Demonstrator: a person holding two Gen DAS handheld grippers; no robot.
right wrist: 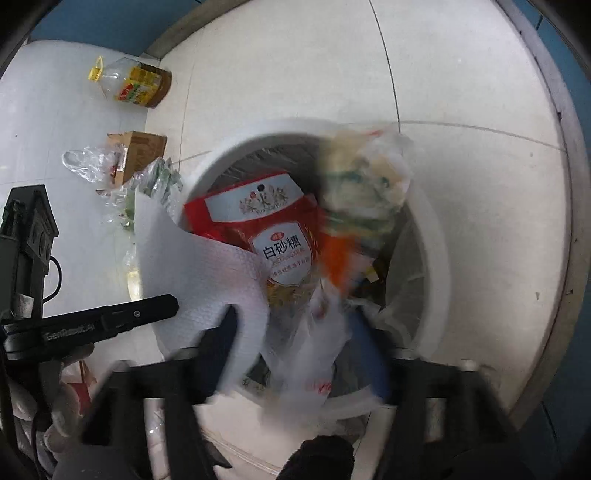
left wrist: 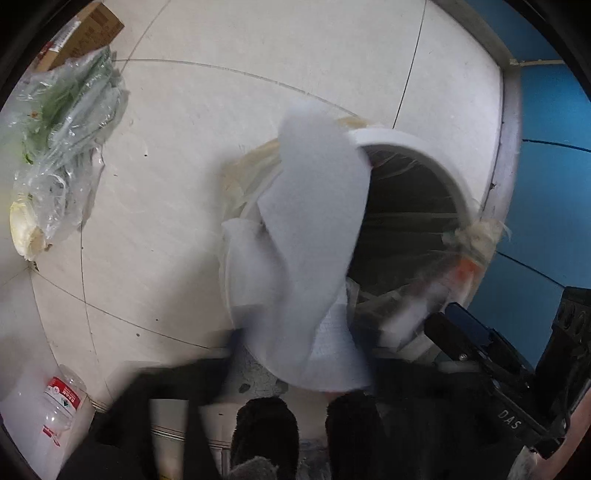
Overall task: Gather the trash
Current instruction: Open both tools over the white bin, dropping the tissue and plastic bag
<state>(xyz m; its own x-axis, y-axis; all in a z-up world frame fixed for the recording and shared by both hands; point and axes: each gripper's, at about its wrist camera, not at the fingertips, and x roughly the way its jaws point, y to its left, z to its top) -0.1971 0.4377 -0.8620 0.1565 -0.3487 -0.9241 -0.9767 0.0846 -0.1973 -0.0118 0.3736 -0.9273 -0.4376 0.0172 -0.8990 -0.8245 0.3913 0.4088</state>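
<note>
A white round trash bin (left wrist: 413, 147) stands on the tiled floor, also in the right wrist view (right wrist: 424, 236). My left gripper (left wrist: 295, 354) holds a white foam sheet (left wrist: 317, 229) over the bin's near rim; it also shows in the right wrist view (right wrist: 199, 266). My right gripper (right wrist: 295, 343) is over the bin with a blurred plastic bag of scraps (right wrist: 365, 192) and a clear white bag (right wrist: 317, 354) between its fingers. Whether it grips them is blurred. A red sugar packet (right wrist: 269, 229) lies in the bin.
On the floor lie a plastic bag of greens (left wrist: 62, 147), a cardboard box (left wrist: 85, 33), a clear bottle (left wrist: 59, 402), an oil bottle (right wrist: 136, 83) and an open carton (right wrist: 136, 151). A blue wall (left wrist: 546, 177) stands behind the bin.
</note>
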